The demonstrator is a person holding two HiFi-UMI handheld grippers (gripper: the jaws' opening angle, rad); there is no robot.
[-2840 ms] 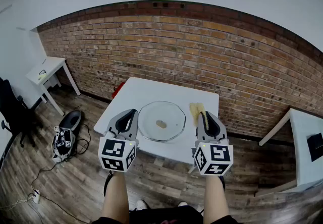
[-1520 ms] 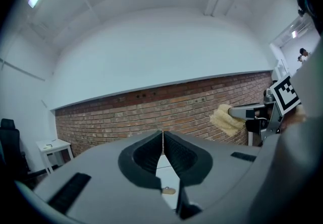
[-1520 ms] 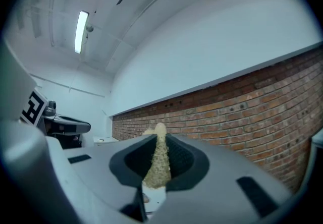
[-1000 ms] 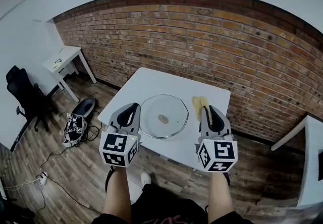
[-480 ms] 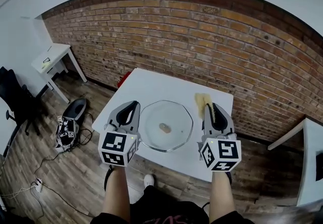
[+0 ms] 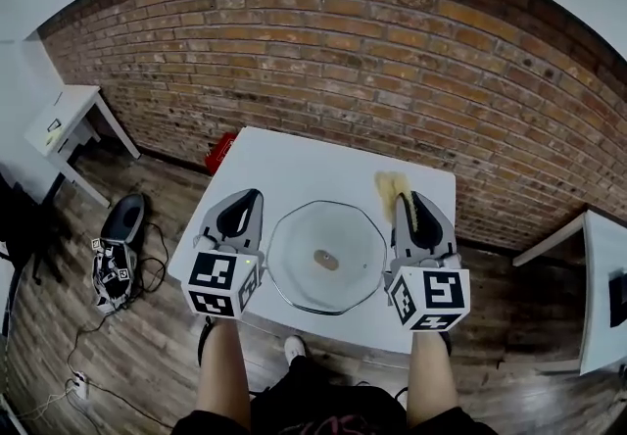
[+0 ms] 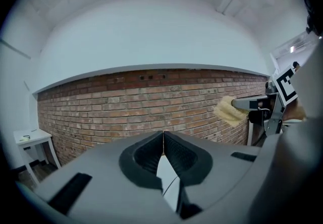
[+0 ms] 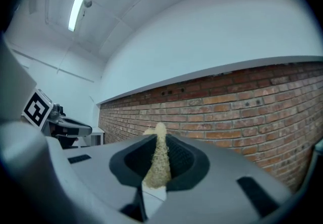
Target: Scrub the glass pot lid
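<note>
Left gripper (image 7: 163,136) first: the two dark ribbed pads are pressed flat together with nothing between them, just a thin seam down the middle. Over on the right gripper (image 8: 160,140), the same ribbed pads are clamped on a pale yellow sponge (image 8: 158,162), coarse and crumbly in texture, squeezed into a narrow upright strip that sticks out past the tips.

From the head view, that sponge (image 6: 391,187) fluffs out ahead of the right gripper (image 6: 405,200), over the far right part of the table. Both grippers are smooth grey moulded shells, tapering forward, each with a black-and-white marker cube at the back, the left cube (image 6: 222,287) and the right cube (image 6: 431,298). Both point away from the person toward the wall, held about level, forearms running straight back to 6 o'clock.

The glass pot lid (image 6: 299,232) lies flat between them, a clear round disc with a thin rim and a small brownish knob (image 6: 325,260) at its centre. The left gripper (image 6: 251,196) sits at its 9 o'clock, the right at 3 o'clock, the sponge up around 1 o'clock. Neither touches the lid.

It all sits on a plain white square table (image 6: 294,161). Beyond, at 12 o'clock, a rough red brick wall (image 6: 392,61); underneath, dark wood-plank floor (image 6: 147,345).
</note>
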